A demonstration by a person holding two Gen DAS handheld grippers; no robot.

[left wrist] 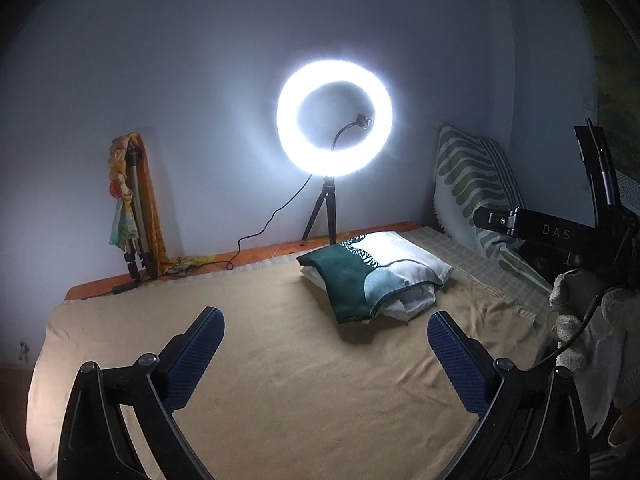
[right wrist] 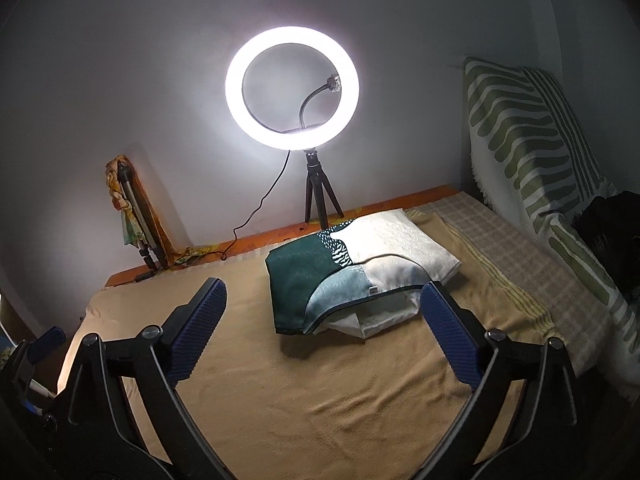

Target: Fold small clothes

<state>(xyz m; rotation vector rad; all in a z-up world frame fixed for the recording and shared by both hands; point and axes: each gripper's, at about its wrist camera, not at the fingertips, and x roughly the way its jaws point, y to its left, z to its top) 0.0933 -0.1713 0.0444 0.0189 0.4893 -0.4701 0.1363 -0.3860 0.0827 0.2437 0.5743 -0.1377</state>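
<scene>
left gripper (left wrist: pixel 324 322) wide apart, empty, low over blanket (left wrist: pixel 280 380) | right gripper (right wrist: pixel 322 294) apart, empty, aimed at garment (right wrist: pixel 340 276) | garment folded mid-blanket under ring light (right wrist: pixel 292 88), likely for visibility

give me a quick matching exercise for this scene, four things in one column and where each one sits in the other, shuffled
Things:
1. glowing white ring light on a small black tripod
2. folded green, teal and white patterned cloth
3. green-and-white striped cushion
4. folded silver tripod draped with a yellow scarf

Places:
A. leaning on the wall, far left
B. middle of the tan blanket
C. propped upright at the right
D. far edge of the bed, centre

Pairs: 1-D, 2-B, 3-C, 4-A
</scene>
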